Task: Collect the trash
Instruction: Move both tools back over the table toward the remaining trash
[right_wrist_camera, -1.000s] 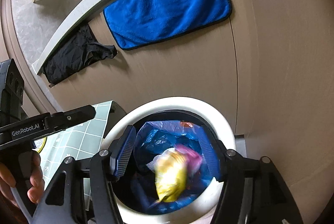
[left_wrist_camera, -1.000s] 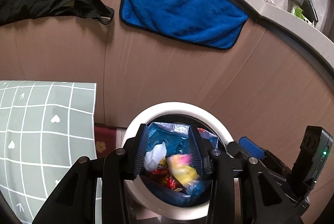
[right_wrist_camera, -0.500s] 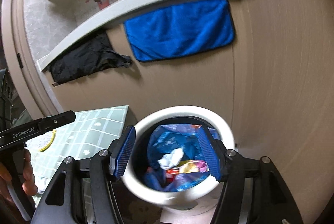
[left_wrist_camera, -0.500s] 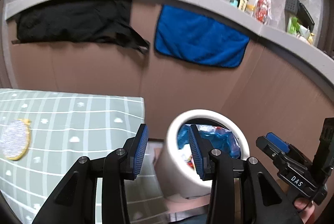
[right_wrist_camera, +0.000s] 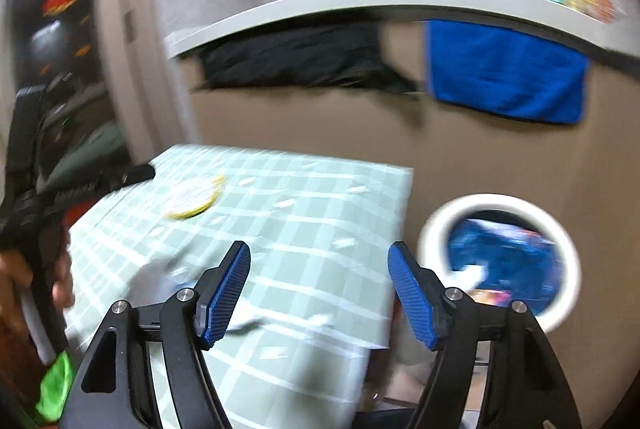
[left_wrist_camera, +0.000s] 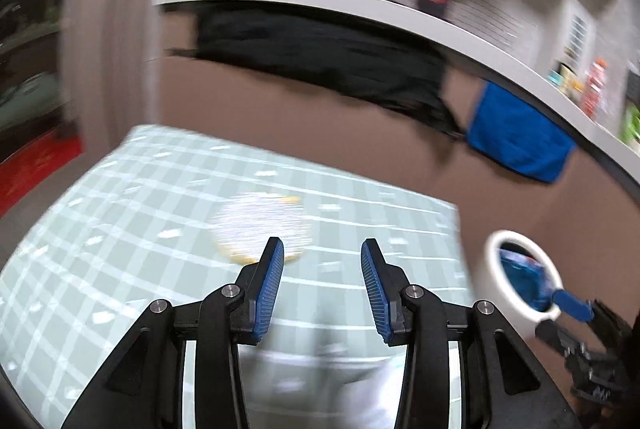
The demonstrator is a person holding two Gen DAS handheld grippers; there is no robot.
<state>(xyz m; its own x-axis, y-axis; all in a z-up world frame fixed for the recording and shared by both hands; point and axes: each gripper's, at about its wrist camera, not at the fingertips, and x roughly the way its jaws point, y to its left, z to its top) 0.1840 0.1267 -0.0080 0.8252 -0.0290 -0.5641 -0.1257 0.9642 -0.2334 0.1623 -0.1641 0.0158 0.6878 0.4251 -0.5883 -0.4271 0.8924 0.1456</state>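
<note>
Left tongs (left_wrist_camera: 322, 269): jaws parted about halfway, nothing between the pads, only checked tablecloth (left_wrist_camera: 120, 229) behind them. Right tongs (right_wrist_camera: 319, 281): jaws wider and opening at this moment, also empty.

Both views are heavily smeared, so small items are hard to read. Risk: aiming a grab off a blurred view and closing on cloth instead of litter, which could bunch or drag the tablecloth.

Just beyond the right tongs, pale scraps (right_wrist_camera: 244, 323) lie on the cloth near the table's front edge; they look like paper or tissue, though I cannot tell for sure. Light stuff like this could slide off the edge if nudged by a pad rather than pinched.

Mid-table: a round pale disc with a yellow rim (left_wrist_camera: 260, 225), possibly a coaster. Risk of mistaking it for rubbish.

Right of the table, on the floor: the white bin (right_wrist_camera: 500, 261) with a blue liner, already holding wrappers. It stands apart from the table, so anything carried across that gap in a loose grip may drop short.

Far: a black garment (left_wrist_camera: 320, 57) and a blue towel (right_wrist_camera: 504, 73) hang from the counter (right_wrist_camera: 360, 1).
</note>
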